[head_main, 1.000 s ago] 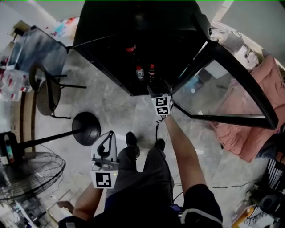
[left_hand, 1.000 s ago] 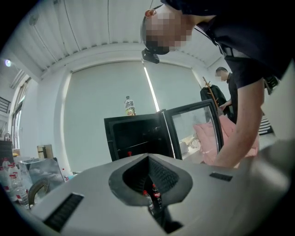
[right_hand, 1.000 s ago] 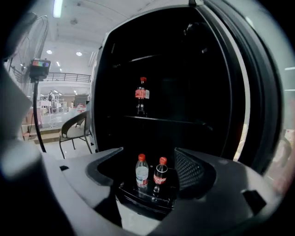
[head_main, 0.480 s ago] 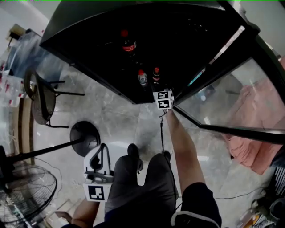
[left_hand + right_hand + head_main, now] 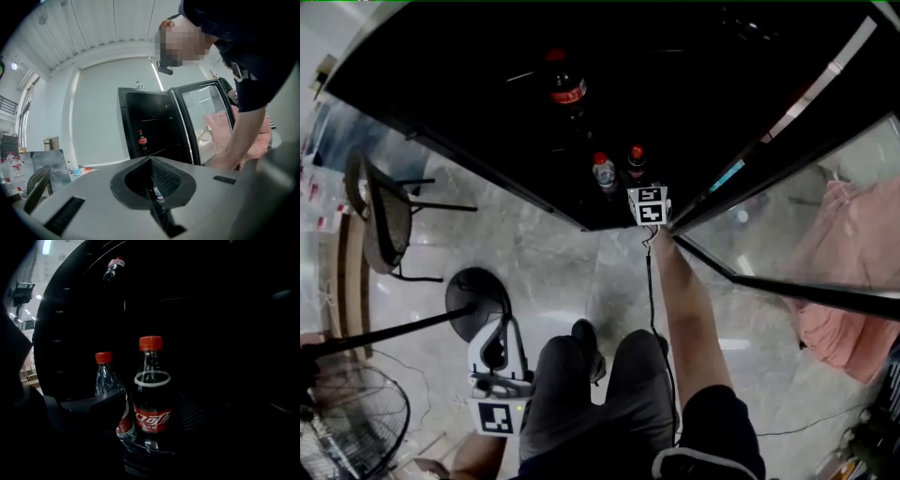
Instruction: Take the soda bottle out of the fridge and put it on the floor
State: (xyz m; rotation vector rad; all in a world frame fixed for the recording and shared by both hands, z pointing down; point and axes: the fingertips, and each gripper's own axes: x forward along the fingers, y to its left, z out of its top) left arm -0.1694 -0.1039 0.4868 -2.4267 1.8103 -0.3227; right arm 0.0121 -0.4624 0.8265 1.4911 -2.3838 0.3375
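Note:
The soda bottle (image 5: 151,392), dark cola with a red cap and red label, stands upright on the lower shelf of the black fridge (image 5: 487,141). A red-capped water bottle (image 5: 110,390) stands just to its left. My right gripper (image 5: 154,416) reaches into the fridge, open, with one finger (image 5: 101,411) on each side of the soda bottle's lower body. In the head view the soda bottle (image 5: 636,160) shows just beyond the right gripper (image 5: 645,192). My left gripper (image 5: 498,328) hangs low by my left knee, shut and empty.
A second cola bottle (image 5: 566,89) stands on a higher shelf. The glass fridge door (image 5: 787,225) swings open at the right. A chair (image 5: 380,216) and a fan stand with a round base (image 5: 478,291) are on the marble floor (image 5: 562,262) at the left.
My view has closed in on the fridge. The right gripper has pushed farther inside, up to the soda bottle. The left gripper has sunk slightly and stayed shut.

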